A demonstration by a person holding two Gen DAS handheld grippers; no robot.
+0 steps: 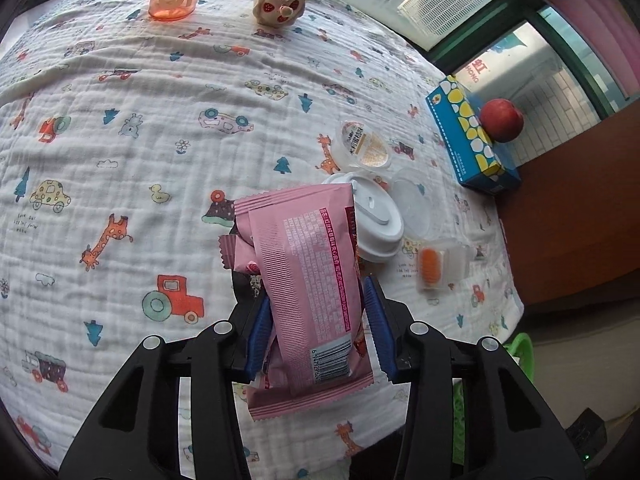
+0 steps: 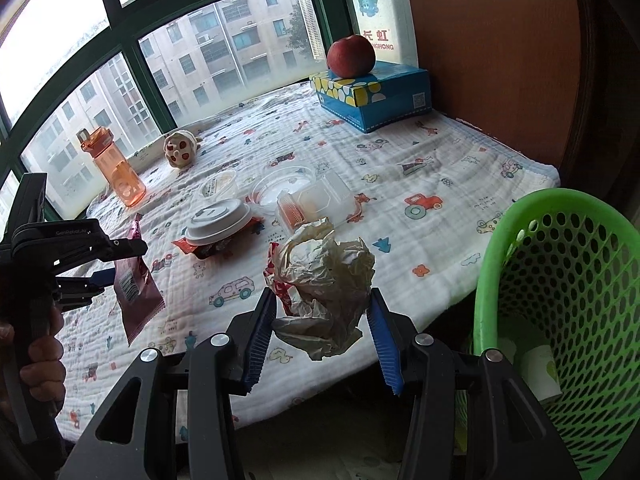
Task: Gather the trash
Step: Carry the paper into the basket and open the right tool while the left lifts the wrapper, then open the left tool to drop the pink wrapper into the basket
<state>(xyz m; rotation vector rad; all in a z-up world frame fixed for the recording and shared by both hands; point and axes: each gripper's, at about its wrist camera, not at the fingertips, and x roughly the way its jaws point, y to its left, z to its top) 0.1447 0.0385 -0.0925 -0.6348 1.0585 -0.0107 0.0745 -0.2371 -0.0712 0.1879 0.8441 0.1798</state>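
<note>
Pink wrapper (image 1: 304, 280) in the left claw (image 1: 316, 312) hides part of the white lid (image 1: 378, 220).

We see open cloth across the near and left part of the white printed quilt (image 1: 120, 152), where a gripper could pass freely. Toward the right, a cluster blocks the way: a white round plastic lid (image 2: 218, 220), clear plastic containers (image 2: 308, 196) and a small sealed cup (image 1: 366, 146), close together. A blue dotted tissue box (image 2: 376, 100) bearing a red apple (image 2: 351, 56) fills the far right corner. An orange bottle (image 2: 116, 168) and a stuffed toy (image 2: 180, 148) line the window edge. A green perforated basket (image 2: 560, 280) stands open-topped just off the quilt's right edge.
</note>
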